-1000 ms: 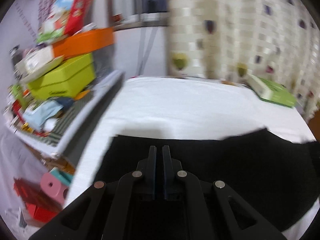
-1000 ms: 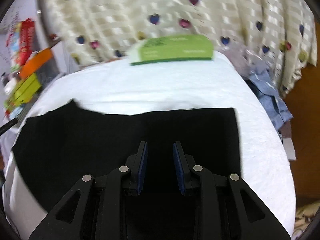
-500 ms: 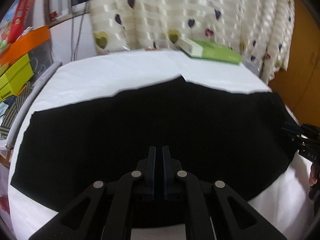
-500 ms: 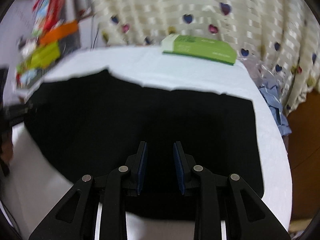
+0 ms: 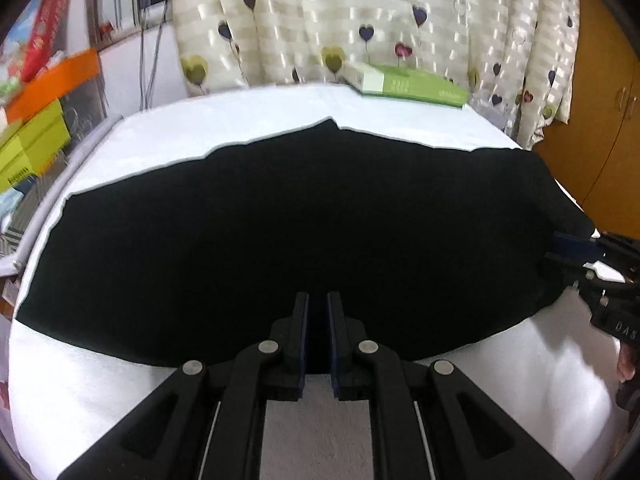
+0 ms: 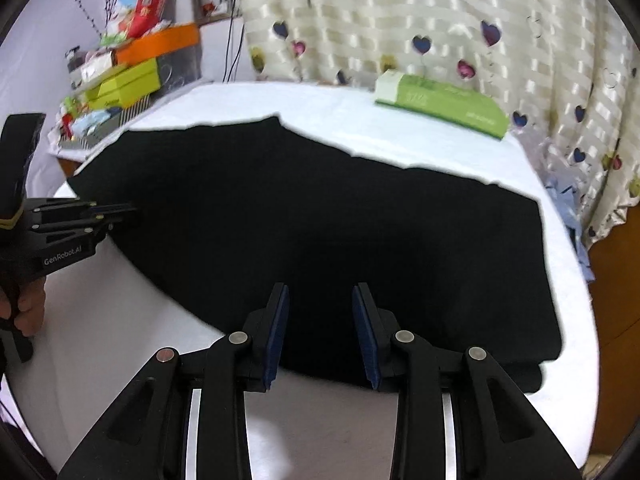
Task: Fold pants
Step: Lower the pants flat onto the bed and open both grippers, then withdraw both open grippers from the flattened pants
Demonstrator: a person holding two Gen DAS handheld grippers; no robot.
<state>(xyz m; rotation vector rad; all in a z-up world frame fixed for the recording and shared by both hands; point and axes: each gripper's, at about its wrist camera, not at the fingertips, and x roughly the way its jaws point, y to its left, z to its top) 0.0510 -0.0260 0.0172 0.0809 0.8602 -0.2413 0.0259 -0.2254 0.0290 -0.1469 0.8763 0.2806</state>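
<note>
Black pants [image 5: 304, 216] [image 6: 328, 224] lie flat across the white-covered table [image 5: 224, 116], long side left to right. My left gripper [image 5: 318, 310] is at their near edge with its jaws shut and only a thin slit between the pads; I see no cloth pinched. The right wrist view shows it side-on at the pants' left end [image 6: 124, 211]. My right gripper [image 6: 320, 320] is open over the near edge at the right part, nothing between its blue pads. In the left wrist view it reaches the pants' right end [image 5: 560, 250].
A green box [image 5: 408, 84] [image 6: 440, 106] lies at the table's far edge before a heart-print curtain [image 5: 360, 12]. Stacked boxes [image 6: 132, 68] crowd a shelf at left. Blue clothing [image 6: 568, 208] hangs off the right side. A wooden cabinet [image 5: 600, 128] stands at right.
Both wrist views have swung and pulled back toward the table's near side, so the whole pants now show. Each gripper has come into the other's view. Neither gripper's jaws changed.
</note>
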